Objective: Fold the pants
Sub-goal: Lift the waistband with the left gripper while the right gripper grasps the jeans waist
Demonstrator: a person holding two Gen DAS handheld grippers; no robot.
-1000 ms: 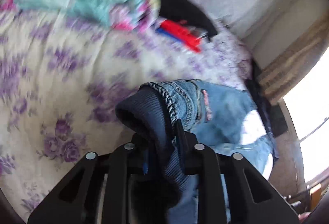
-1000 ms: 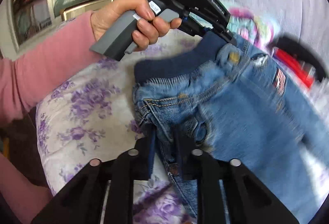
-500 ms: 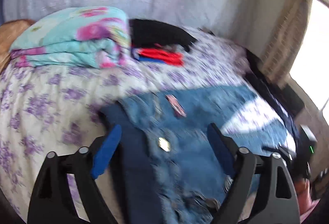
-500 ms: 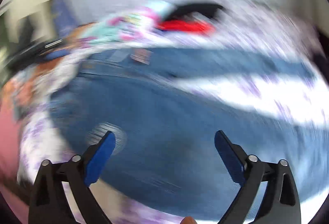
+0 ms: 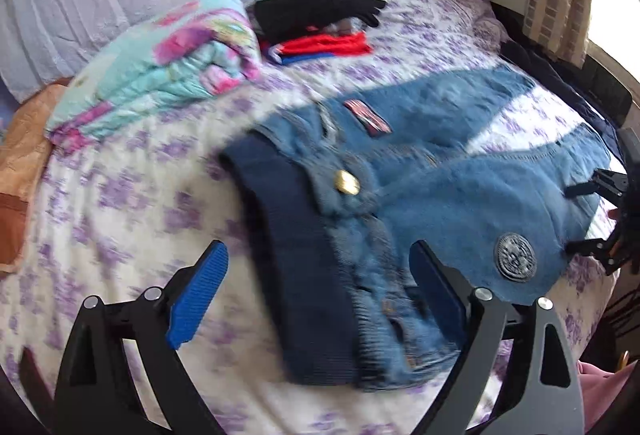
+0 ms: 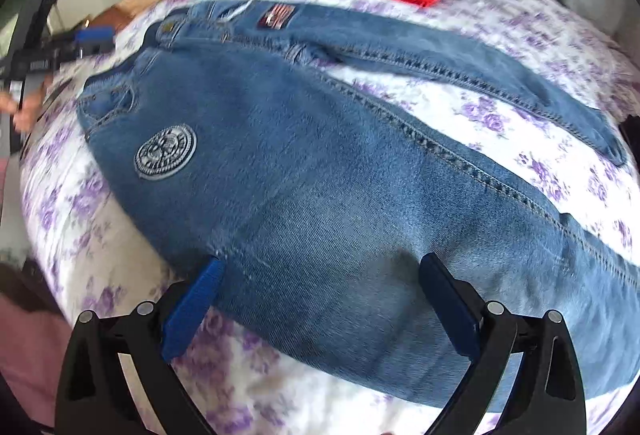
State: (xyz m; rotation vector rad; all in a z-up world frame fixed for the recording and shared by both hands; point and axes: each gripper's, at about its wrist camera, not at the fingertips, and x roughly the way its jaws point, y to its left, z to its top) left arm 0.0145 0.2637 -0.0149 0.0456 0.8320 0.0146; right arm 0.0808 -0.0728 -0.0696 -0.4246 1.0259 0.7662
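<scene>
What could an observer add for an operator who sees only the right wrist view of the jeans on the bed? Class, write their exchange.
Operator: How does the waist end lie?
Observer: The dark navy ribbed waistband lies spread out on the purple-flowered bedsheet.
Operator: Is the left gripper holding it?
Observer: No. The left gripper hangs over the waistband, its jaws opening, pads clear of the cloth.
</scene>
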